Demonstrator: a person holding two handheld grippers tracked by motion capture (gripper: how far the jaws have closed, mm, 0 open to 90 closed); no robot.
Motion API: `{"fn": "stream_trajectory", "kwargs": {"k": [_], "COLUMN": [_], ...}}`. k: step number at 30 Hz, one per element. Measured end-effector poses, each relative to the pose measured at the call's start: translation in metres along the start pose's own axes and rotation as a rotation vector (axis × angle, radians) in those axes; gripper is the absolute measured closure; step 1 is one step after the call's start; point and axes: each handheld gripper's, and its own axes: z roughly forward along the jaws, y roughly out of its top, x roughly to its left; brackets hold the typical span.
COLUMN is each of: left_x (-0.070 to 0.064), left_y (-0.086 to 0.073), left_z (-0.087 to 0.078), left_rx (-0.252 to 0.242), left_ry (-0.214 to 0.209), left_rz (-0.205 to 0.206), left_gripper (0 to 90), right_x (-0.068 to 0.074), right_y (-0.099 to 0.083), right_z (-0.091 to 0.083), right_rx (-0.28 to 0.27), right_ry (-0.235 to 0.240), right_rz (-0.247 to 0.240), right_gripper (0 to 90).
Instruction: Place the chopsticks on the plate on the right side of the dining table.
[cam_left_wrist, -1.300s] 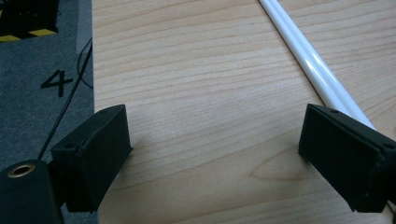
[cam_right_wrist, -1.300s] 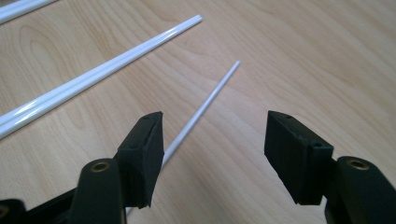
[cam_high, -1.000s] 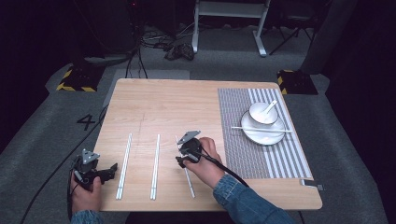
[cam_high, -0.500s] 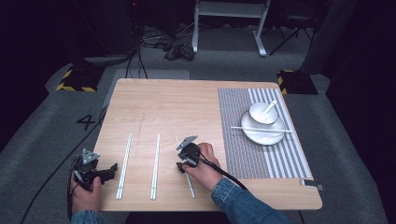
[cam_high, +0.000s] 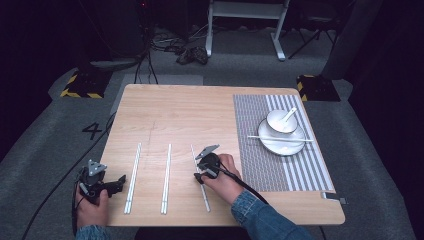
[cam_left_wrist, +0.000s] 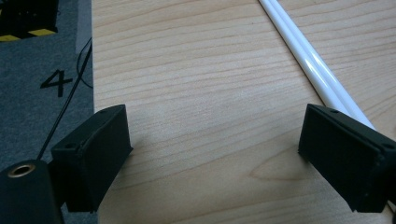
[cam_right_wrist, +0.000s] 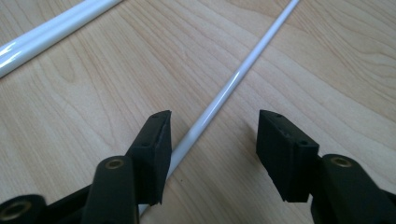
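High view: a wooden table (cam_high: 180, 115) carries three sets of white chopsticks near its front edge and a striped placemat (cam_high: 255, 130) on its right part.
Right gripper (cam_high: 201, 176): it sits low over the single chopstick (cam_high: 199, 170), the white stick nearest the placemat.
Right gripper view: the jaws stand partly apart with the single chopstick (cam_right_wrist: 224, 98) running up between them; the stick lies close against the left jaw and clear of the other one, flat on the wood.
Right gripper fingers: moderately wide, holding nothing.
Left gripper (cam_high: 116, 186): it rests at the table's front left corner, left of the left chopstick pair (cam_high: 133, 176).
Left gripper view: the jaws are spread wide over bare wood; the left chopstick pair (cam_left_wrist: 308, 60) passes just beside the right jaw.
Middle chopstick pair (cam_high: 166, 175): it lies between the left pair and the single chopstick, apart from both.
Placemat load: a white plate (cam_high: 282, 145) with a bowl (cam_high: 281, 121), a spoon (cam_high: 289, 115) in the bowl, and one more chopstick (cam_high: 280, 138) laid across the plate.
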Motion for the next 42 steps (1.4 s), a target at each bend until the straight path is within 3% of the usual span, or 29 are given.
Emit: {"fn": "stream_trajectory", "kwargs": {"k": [10, 18, 22, 36, 42], "left_x": [0.0, 0.0, 0.0, 0.0, 0.0], "left_y": [0.0, 0.0, 0.0, 0.0, 0.0], "left_z": [0.0, 0.0, 0.0, 0.0, 0.0], "left_rx": [0.0, 0.0, 0.0, -0.001, 0.0], "left_ry": [0.0, 0.0, 0.0, 0.0, 0.0], "left_rz": [0.0, 0.0, 0.0, 0.0, 0.0], "left_gripper": [9.1, 9.1, 9.0, 9.0, 9.0], "right_x": [-0.011, -0.015, -0.016, -0.02, -0.02], "right_y": [-0.011, -0.016, -0.019, -0.028, -0.033], "right_z": [-0.009, -0.016, -0.018, -0.025, -0.029], "right_rx": [-0.008, 0.025, 0.035, 0.052, 0.057], "right_ry": [0.001, 0.022, 0.035, 0.052, 0.058], "right_rz": [0.017, -0.034, -0.03, -0.012, -0.003], "right_gripper": [64.8, 80.0, 84.1, 85.3, 79.6]}}
